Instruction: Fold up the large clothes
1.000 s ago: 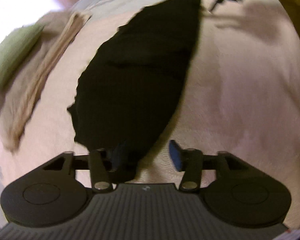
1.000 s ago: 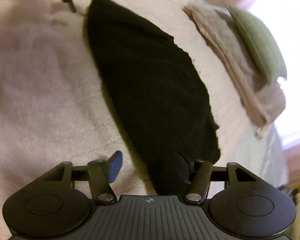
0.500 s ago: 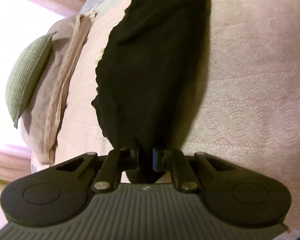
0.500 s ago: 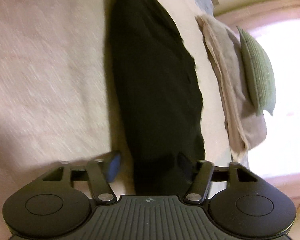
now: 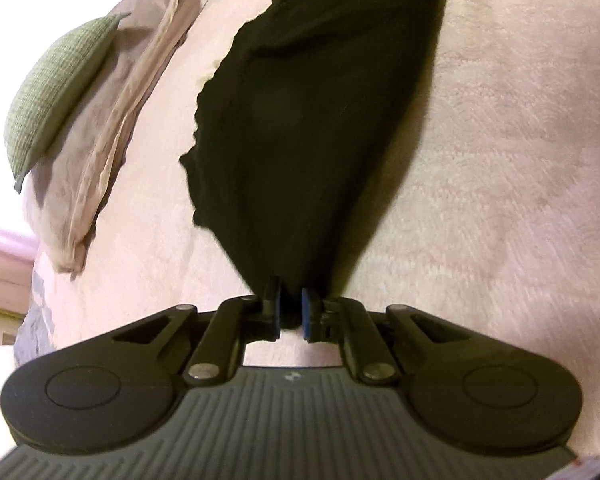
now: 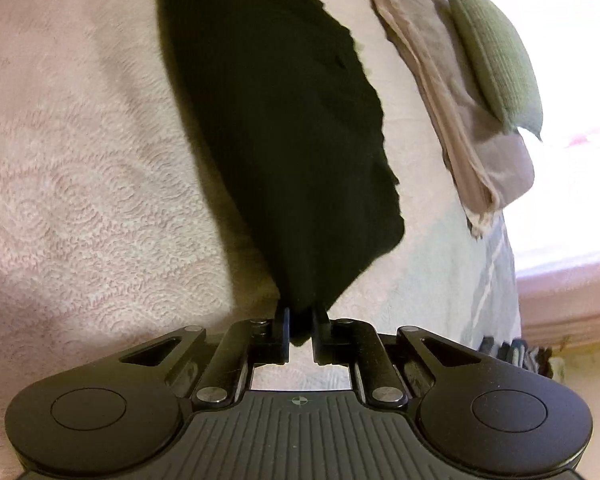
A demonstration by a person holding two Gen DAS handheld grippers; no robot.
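Note:
A long black garment (image 5: 308,120) lies stretched across a pale pink textured bedspread (image 5: 500,160). My left gripper (image 5: 290,304) is shut on the garment's near corner, and the cloth bunches into a point between its pads. In the right wrist view the same black garment (image 6: 284,120) narrows down to my right gripper (image 6: 301,328). Its jaws are closing, with the other near corner pinched between the pads. Both corners are drawn up off the bedspread (image 6: 80,160). The garment's far end runs out of both views.
A beige folded cloth (image 5: 112,128) and a green pillow (image 5: 56,88) lie along the bed's edge beside the garment, also seen as cloth (image 6: 440,80) and pillow (image 6: 496,52) in the right view. A bright window lies beyond them.
Both grippers went from open astride the garment's near edge to closed on its corners. The cloth now gathers into a point at each gripper, and both views have tilted lower and closer.

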